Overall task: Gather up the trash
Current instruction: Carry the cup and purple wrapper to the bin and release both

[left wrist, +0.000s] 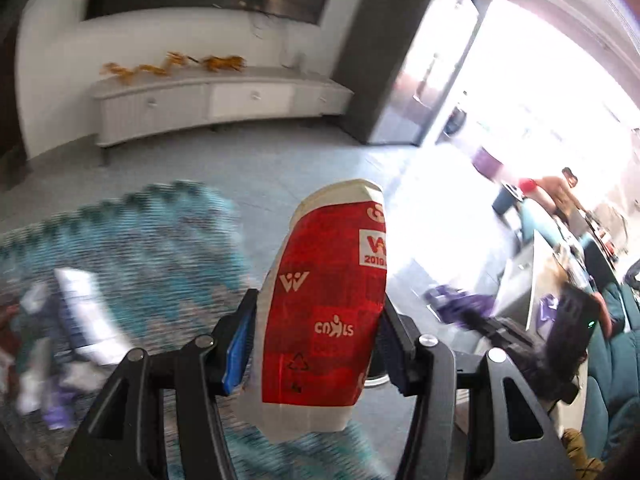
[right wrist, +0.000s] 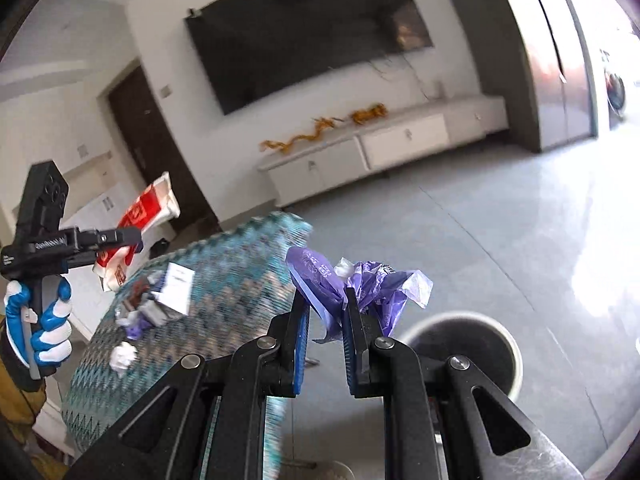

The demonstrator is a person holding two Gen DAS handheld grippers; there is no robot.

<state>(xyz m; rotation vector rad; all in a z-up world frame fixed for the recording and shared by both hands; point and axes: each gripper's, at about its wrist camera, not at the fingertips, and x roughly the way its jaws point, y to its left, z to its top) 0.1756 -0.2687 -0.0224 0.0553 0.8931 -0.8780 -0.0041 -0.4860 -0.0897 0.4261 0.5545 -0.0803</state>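
Observation:
My left gripper (left wrist: 318, 316) is shut on a crushed red and white paper cup (left wrist: 326, 300), held up in the air over the teal zigzag tablecloth. The same cup (right wrist: 140, 220) and the left gripper (right wrist: 132, 240) show at the left of the right wrist view, in a blue-and-white gloved hand. My right gripper (right wrist: 326, 300) is shut on a crumpled purple plastic wrapper (right wrist: 360, 284), held above the floor beside a white round bin (right wrist: 516, 364) with a dark inside. More trash (right wrist: 148, 304) lies on the cloth: purple wrappers, white paper, a crumpled tissue (right wrist: 124, 354).
The table with the teal cloth (right wrist: 224, 296) fills the lower left. A white low cabinet (right wrist: 380, 152) stands under a wall TV. A grey floor lies to the right. A teal sofa (left wrist: 616, 344) with clutter is at the far right of the left wrist view.

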